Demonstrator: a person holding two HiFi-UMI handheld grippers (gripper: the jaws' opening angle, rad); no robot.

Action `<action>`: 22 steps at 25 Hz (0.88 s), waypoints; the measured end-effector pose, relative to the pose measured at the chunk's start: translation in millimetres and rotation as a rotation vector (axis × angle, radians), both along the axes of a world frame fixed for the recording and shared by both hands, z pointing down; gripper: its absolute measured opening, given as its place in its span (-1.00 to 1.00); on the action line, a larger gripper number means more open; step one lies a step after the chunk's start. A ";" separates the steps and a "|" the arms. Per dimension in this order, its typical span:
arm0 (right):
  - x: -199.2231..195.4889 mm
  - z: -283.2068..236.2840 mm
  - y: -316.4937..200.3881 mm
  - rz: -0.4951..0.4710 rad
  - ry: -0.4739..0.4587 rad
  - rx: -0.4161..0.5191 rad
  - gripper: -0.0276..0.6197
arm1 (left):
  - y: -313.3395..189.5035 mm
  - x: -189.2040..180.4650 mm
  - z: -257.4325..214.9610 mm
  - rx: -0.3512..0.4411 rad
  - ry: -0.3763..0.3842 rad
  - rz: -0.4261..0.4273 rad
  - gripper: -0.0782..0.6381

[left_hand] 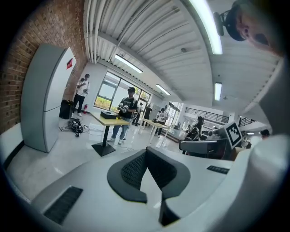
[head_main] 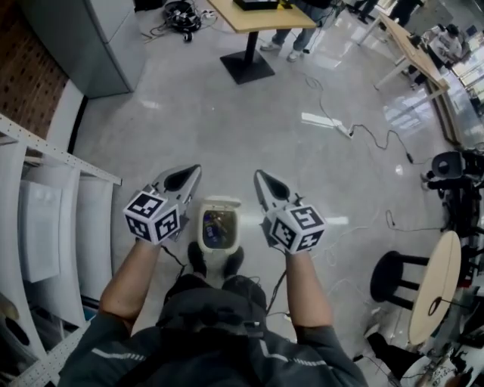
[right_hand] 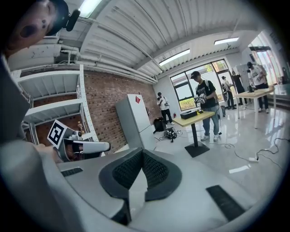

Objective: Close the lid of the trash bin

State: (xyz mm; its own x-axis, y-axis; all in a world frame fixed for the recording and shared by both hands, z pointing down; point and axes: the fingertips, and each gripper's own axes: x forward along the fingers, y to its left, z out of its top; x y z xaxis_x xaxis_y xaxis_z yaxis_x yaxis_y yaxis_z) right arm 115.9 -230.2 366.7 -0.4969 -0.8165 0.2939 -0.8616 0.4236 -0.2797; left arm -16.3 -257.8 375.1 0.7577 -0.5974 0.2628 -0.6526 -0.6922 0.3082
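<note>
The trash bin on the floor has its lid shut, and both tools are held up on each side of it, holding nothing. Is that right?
Not quite. The lid is open: the head view looks down into the trash bin and shows stuff inside. The rest is right: the left tool and right tool are held up on each side of it, holding nothing.

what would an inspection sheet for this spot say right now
surface: glossy grey floor, bin standing on it
job's things: trash bin between the person's shoes, lid raised, contents showing
clutter: heap of gear by the grey cabinet
grippers: left gripper and right gripper flank the bin, both with jaws together, empty
cables: power strip with cord trailing across floor
surroundings: white shelving, table, stool, people standing
</note>
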 end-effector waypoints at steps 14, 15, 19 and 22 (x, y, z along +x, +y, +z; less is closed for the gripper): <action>-7.6 193.3 -18.4 -0.081 0.084 -0.313 -0.88 | -13.2 18.4 185.7 -0.259 -0.163 0.015 -0.78; -8.9 203.9 -18.2 -0.087 0.084 -0.328 -0.88 | -12.1 19.8 199.2 -0.277 -0.175 0.021 -0.78; -16.2 250.4 -19.2 -0.111 0.097 -0.397 -0.88 | -12.1 21.5 247.8 -0.350 -0.208 0.026 -0.78; -20.5 284.4 -17.8 -0.127 0.115 -0.450 -0.88 | -12.3 24.7 279.2 -0.393 -0.230 0.027 -0.78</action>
